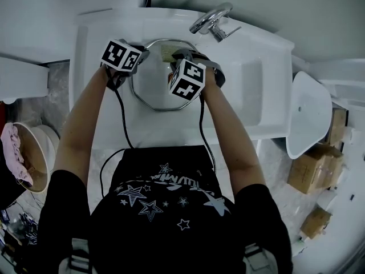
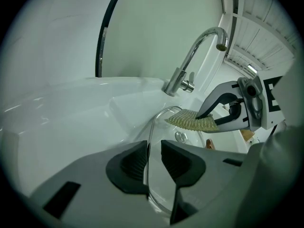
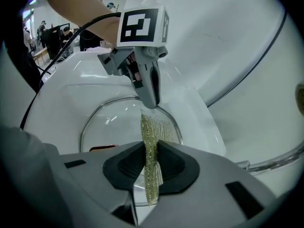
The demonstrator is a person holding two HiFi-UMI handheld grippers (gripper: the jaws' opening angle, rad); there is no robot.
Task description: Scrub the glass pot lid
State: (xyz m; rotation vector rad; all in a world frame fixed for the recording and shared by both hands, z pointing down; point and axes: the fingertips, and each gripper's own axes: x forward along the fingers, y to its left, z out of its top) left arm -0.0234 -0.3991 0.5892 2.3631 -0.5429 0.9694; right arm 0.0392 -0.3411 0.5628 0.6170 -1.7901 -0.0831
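The glass pot lid (image 1: 153, 87) with a metal rim stands tilted in the white sink (image 1: 245, 79). Its edge (image 2: 148, 141) runs between the jaws of my left gripper (image 2: 153, 161). The rim touches the left pad, and a gap shows on the other side. My right gripper (image 3: 152, 167) is shut on a yellow-green scouring pad (image 3: 153, 132), which hangs over the lid (image 3: 114, 122). From the left gripper view, the right gripper (image 2: 227, 113) holds the pad (image 2: 192, 121) at the lid's top edge. Seen from the head, the left gripper (image 1: 140, 57) and the right gripper (image 1: 178, 57) flank the lid.
A chrome faucet (image 1: 212, 20) stands behind the basin, with the drain (image 2: 181, 137) below it. A white tub (image 1: 308, 116) and cardboard boxes (image 1: 311, 167) are at the right. A bowl with a pink cloth (image 1: 17, 153) sits at the left. A black cable (image 2: 102, 37) runs up the wall.
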